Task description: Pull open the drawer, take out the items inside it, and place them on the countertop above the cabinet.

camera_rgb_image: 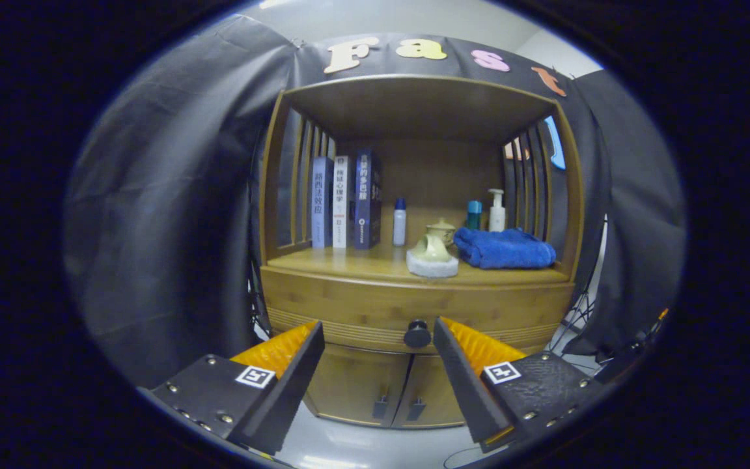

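A wooden cabinet stands ahead of me. Its drawer [375, 306] is closed, with a dark round knob [417, 334] on its front. My gripper [378, 329] is open, and the knob sits just beyond the fingers, closer to the right fingertip [443, 329]. Nothing is between the fingers. Above the drawer lies the countertop [349, 264], inside an open shelf bay. The drawer's contents are hidden.
On the countertop stand three books [342, 202], a small bottle [400, 221], a pale teapot on a round coaster [432, 255], a lidded jar [441, 229], a folded blue towel [504, 249], a teal bottle [474, 213] and a pump bottle [497, 212]. Two cupboard doors [375, 391] sit below the drawer.
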{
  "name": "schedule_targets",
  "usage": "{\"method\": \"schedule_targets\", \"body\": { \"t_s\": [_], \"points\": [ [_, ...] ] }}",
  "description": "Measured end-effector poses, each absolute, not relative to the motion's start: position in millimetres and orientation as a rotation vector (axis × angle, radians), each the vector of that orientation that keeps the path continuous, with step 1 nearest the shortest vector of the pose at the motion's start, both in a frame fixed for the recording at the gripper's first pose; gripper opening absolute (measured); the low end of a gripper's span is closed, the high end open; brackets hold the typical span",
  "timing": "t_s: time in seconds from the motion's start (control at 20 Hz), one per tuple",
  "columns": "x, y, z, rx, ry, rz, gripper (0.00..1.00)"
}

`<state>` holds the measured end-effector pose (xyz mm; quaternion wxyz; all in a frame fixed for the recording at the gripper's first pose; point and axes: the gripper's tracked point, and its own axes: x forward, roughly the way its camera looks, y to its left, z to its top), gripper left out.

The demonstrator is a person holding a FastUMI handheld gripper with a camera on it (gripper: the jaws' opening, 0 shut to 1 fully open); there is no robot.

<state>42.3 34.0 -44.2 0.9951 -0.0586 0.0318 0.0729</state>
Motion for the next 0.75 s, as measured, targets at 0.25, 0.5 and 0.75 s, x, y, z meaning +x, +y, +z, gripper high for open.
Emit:
{"method": "schedule_targets", "body": {
  "t_s": [0.25, 0.5, 0.75],
  "points": [
    [-10.9, 8.2, 39.5, -0.091, -0.006, 0.106, 1.0],
    [-59.4, 1.4, 102.6, -0.076, -0.02, 0.121, 1.0],
    [-99.8, -1.1, 129.6, -0.041, -0.05, 0.114, 1.0]
  ]
}}
